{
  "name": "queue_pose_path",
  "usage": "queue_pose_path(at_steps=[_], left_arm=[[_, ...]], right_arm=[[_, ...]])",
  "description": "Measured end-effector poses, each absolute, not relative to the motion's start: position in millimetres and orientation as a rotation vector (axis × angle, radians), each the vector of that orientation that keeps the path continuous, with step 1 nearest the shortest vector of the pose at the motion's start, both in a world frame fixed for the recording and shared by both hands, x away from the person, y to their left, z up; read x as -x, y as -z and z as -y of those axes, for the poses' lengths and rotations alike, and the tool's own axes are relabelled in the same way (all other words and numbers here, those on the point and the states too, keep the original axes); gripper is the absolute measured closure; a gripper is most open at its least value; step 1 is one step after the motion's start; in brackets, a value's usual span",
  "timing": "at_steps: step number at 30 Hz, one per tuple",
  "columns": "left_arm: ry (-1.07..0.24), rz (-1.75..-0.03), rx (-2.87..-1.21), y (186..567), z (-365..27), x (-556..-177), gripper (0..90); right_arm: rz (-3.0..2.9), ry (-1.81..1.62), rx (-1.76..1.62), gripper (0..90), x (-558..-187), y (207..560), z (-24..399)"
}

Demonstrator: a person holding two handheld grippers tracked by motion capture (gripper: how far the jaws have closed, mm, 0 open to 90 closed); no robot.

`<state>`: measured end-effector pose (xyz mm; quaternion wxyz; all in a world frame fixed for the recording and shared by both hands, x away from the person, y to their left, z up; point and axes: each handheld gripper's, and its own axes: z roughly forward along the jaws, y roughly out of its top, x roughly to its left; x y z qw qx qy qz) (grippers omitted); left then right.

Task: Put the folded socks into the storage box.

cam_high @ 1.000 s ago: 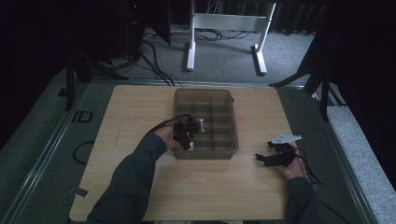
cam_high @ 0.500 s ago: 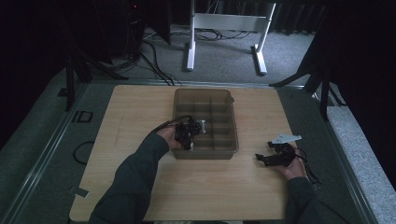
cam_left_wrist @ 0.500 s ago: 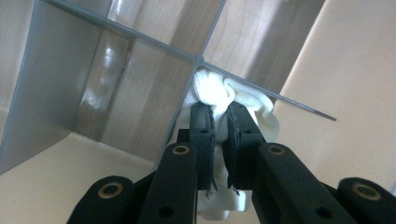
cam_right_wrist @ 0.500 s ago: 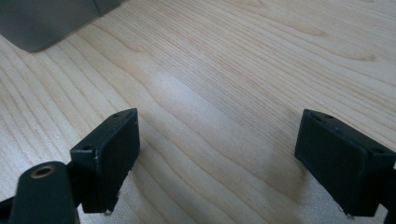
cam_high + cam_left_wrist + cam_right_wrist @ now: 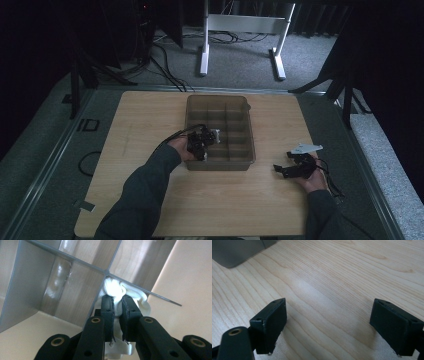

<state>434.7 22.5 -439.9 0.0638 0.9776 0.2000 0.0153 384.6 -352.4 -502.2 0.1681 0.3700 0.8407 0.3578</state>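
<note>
Left tool (image 5: 117, 305) clamps white cloth (image 5: 117, 290) over the divided tray (image 5: 220, 102), unmoved; drop seems pending. Right tool (image 5: 328, 322) rests wide on counter (image 5: 332, 277).

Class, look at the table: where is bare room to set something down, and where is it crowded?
Bare wood lies left of the divided bin, and along the table edge between both forearms. Crowded: the bin's near-left corner, where the left gripper holds a white cloth.

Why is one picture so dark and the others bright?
High view: dim room, only the wooden table catches light. Left gripper view: bright, glare streaks on the clear divided bin, near jaws blurred. Right gripper view: soft glare patch on the wood, jaw shadows.
</note>
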Motion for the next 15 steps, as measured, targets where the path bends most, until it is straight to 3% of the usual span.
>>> queue_pose_path(at_steps=[7, 15], left_arm=[[-0.047, -0.621, -2.941, 435.1, -23.9, -433.5, 77.8], [0.006, -0.614, -2.899, 425.8, -32.1, -430.7, 59.8]], right_arm=[[-2.392, -1.018, -1.053, 13.6, -384.6, 502.1, 352.4], [-2.391, -1.018, -1.052, 13.6, -384.6, 502.1, 352.4]])
